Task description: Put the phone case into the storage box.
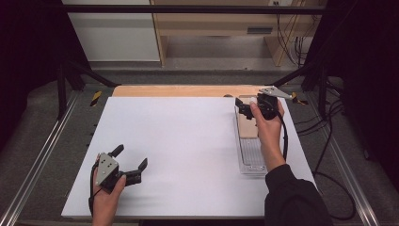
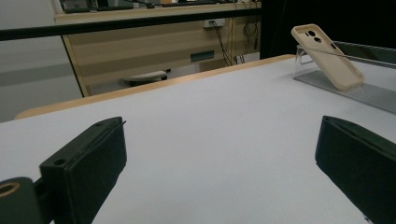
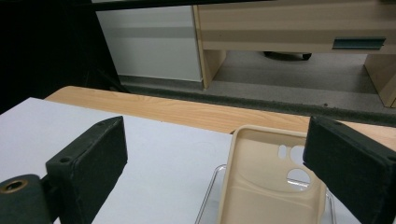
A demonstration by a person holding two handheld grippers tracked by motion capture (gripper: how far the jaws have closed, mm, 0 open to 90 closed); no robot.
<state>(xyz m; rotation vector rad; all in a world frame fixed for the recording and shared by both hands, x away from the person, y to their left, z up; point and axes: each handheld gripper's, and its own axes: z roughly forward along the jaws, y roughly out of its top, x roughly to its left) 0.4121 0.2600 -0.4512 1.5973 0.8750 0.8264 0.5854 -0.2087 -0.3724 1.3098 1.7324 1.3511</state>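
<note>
Right gripper (image 1: 243, 109), jaws spread wide and empty, is straddling the case (image 3: 271, 177) leaning in the tray (image 1: 251, 162) for pickup; left gripper (image 1: 131, 165) is resting agape, empty.

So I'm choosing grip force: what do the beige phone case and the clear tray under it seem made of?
Beige phone case: probably soft silicone or rubbery plastic, going by its matte, glare-free surface and rounded edges. Clear tray: apparently hard transparent plastic, see-through with glossy edges and a ribbed floor.
</note>
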